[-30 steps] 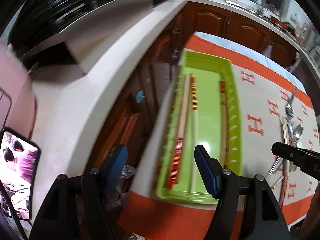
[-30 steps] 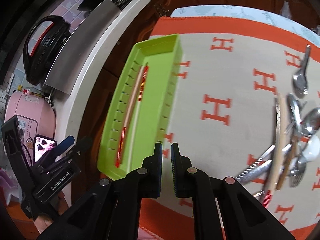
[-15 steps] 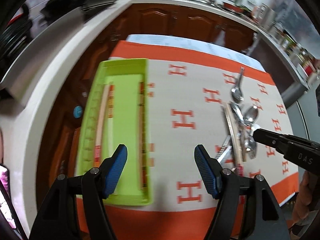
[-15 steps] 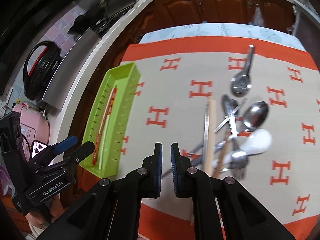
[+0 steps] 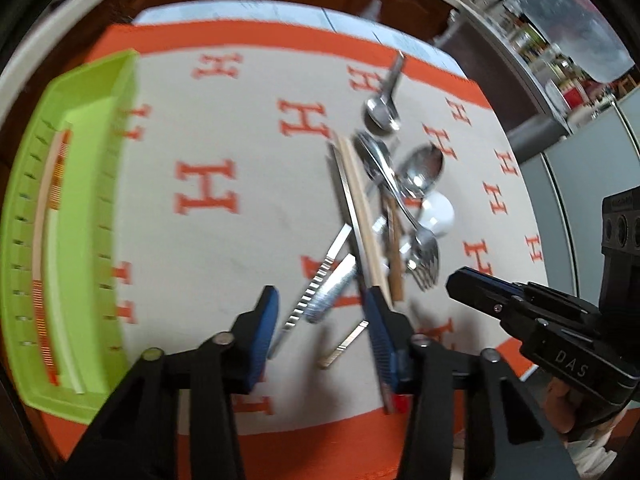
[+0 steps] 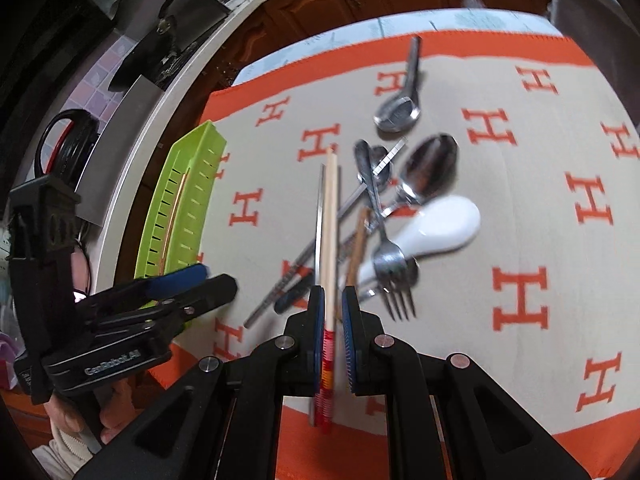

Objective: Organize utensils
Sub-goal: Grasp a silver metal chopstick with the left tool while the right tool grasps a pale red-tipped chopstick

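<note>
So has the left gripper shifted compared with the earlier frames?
Yes. The left gripper has swung away from the green tray, now at its view's left edge, to above the utensil pile; its jaws are closing, gripping nothing.

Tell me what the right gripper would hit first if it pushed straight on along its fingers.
Probably the pale wooden chopstick: it lies lengthwise in line with the right gripper, whose nearly shut fingers look still above it; depth is unclear.
</note>
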`<state>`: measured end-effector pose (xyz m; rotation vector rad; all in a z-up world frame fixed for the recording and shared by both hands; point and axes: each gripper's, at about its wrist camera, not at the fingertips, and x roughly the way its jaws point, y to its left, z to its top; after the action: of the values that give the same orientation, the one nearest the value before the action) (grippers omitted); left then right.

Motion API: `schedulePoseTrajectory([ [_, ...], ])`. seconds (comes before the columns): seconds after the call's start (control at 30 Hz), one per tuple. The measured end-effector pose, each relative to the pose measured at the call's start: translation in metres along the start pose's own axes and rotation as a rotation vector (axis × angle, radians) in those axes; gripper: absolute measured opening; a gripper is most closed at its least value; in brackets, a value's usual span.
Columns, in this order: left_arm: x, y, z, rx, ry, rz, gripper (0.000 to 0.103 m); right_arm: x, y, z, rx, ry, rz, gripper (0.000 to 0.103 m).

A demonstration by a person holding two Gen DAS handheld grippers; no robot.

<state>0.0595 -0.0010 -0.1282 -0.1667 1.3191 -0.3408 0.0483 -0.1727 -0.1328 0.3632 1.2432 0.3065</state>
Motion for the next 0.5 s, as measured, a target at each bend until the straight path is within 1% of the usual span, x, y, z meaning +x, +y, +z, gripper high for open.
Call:
schedulePoseTrajectory([
  [0.03,0.006,-0.002,0.000,-0.004,0.019,-0.014,0.034,0.001,-0.004,-0.002,0.007,0.002,0.006,0.009],
  [0.1,0.017,-0.005,0.000,-0.016,0.057,-0.039,0.026,0.002,-0.011,-0.006,0.018,0.006,0.016,0.009],
  [0.13,0.022,-0.007,0.001,-0.020,0.078,-0.045,0.025,0.002,-0.014,-0.009,0.022,0.008,0.021,0.009],
  [0.5,0.043,-0.017,0.007,-0.036,0.130,-0.048,0.024,0.013,-0.033,-0.013,0.054,0.025,0.046,0.009],
])
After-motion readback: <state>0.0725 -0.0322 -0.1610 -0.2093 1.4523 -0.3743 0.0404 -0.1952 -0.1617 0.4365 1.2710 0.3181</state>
